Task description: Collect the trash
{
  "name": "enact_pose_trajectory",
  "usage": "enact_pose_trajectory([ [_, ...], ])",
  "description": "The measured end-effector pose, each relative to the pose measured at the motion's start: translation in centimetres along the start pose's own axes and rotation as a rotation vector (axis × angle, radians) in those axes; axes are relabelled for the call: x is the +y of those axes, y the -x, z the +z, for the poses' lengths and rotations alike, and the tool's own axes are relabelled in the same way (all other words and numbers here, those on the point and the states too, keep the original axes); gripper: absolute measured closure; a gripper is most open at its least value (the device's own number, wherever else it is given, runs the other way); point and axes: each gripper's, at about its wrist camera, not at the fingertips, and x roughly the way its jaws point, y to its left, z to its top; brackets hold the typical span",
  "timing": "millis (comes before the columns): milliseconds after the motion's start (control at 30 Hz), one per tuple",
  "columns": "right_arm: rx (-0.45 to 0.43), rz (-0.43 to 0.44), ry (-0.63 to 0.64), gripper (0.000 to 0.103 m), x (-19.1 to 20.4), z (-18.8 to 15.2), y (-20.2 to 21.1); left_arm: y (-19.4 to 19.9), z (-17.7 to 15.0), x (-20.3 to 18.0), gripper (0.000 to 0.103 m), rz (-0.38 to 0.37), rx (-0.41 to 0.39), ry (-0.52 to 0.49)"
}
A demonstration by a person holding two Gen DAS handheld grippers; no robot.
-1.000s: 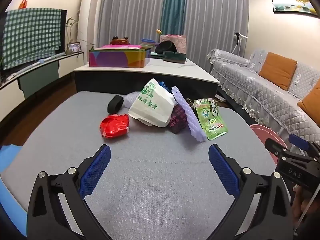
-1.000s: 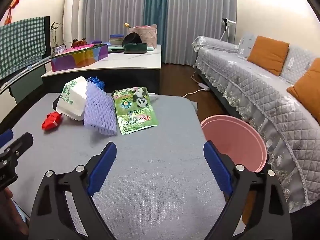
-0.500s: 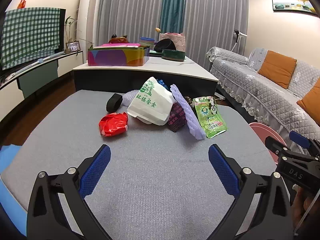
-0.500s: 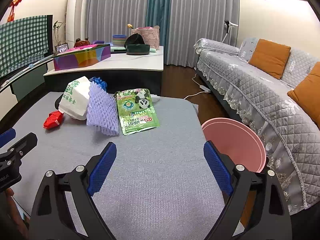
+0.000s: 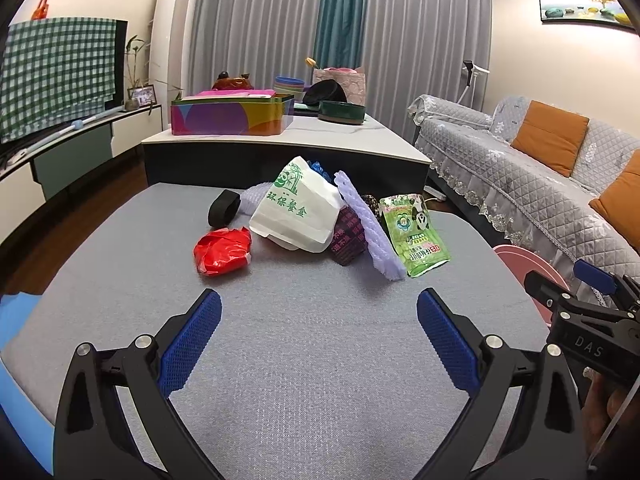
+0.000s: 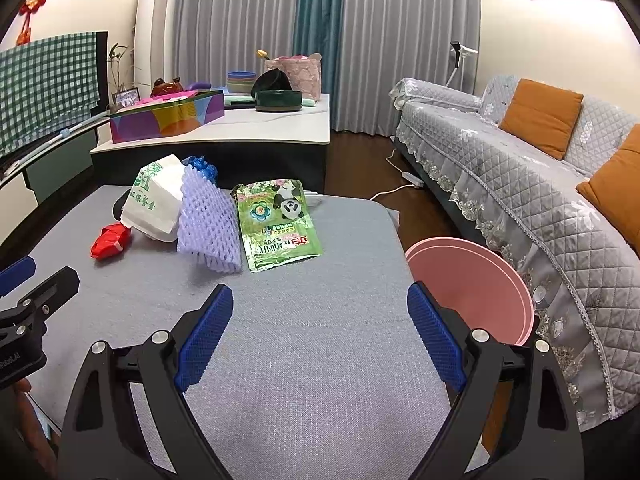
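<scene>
Both claws gape wide and empty: left gripper [image 5: 318,310], right gripper [image 6: 320,306]. The flat green foil snack packet [image 6: 278,224] lies centre frame; the round pink plastic bin [image 6: 472,284] stands right. Advice: pinch 1 packet edge, lift clear.

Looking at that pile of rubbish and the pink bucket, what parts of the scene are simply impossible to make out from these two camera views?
- Blue crinkly item: left view, mostly behind the white paper bag.
- Dark printed wrapper: left view, partly covered by the bag and purple foam net; in the right view, hidden.
- Pink bucket: right view, base below the table edge, near rim behind the right gripper.
- Bucket contents: not visible.
</scene>
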Motion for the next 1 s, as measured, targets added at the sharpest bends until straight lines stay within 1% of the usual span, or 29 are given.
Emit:
enact_pose_trajectory([
  [1000, -0.007, -0.002, 0.002, 0.016, 0.1, 0.13, -0.01, 0.01, 0.07, -0.3, 0.008, -0.012, -0.003, -0.002],
])
